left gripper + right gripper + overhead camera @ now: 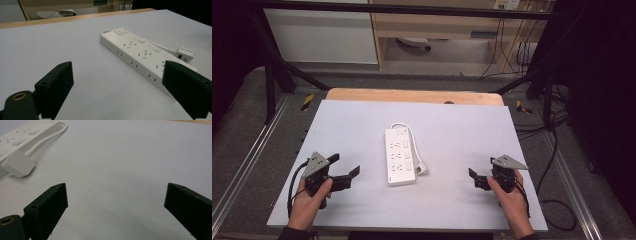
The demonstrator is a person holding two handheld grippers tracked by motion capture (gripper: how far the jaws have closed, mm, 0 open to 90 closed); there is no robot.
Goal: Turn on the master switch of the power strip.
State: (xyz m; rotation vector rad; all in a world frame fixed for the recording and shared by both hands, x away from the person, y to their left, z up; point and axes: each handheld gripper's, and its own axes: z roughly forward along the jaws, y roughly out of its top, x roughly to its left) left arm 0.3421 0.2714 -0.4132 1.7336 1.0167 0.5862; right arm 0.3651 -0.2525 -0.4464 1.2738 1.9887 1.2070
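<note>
white power strip (400,156) between open grippers

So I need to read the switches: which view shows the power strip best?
The left gripper view: the power strip lies close, its sockets and switches plain. The high view shows it whole but small; the right gripper view catches one edge.
</note>
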